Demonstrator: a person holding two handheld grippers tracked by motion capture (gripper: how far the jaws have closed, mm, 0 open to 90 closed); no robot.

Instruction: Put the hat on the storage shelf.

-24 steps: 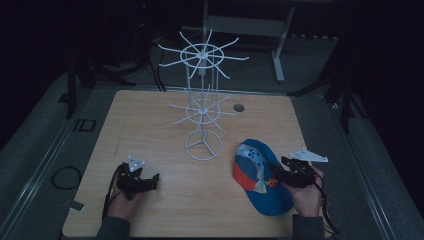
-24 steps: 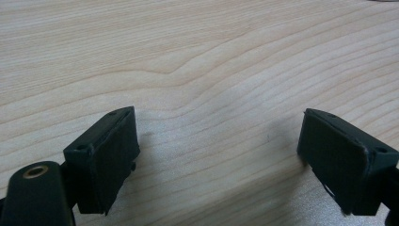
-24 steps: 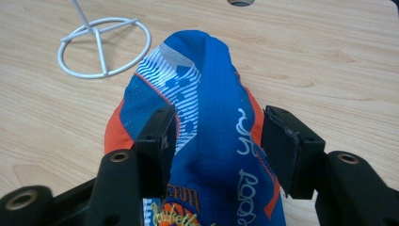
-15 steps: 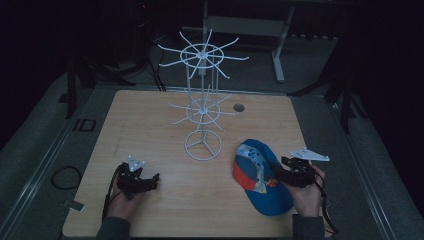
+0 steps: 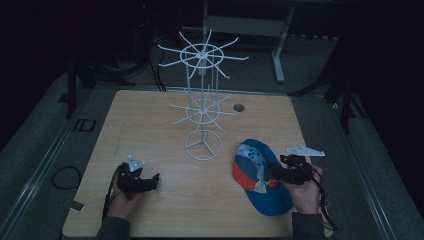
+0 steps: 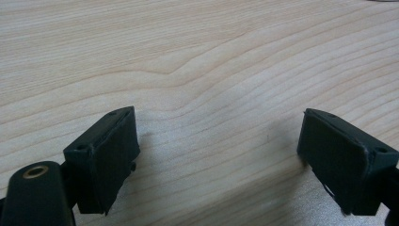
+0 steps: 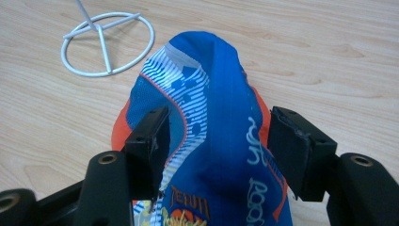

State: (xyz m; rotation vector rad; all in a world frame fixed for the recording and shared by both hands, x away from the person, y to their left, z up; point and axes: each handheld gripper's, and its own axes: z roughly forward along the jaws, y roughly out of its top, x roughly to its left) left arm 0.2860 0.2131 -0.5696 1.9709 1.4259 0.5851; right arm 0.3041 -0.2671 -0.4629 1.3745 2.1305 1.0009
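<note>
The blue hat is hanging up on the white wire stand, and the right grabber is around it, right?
Not quite. The blue hat lies on the table, beside the white wire stand, as the high view shows. The right gripper does have its jaws around it.

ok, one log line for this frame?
left gripper: open, over bare table | right gripper: open, jaws astride cap | rack: empty
</note>
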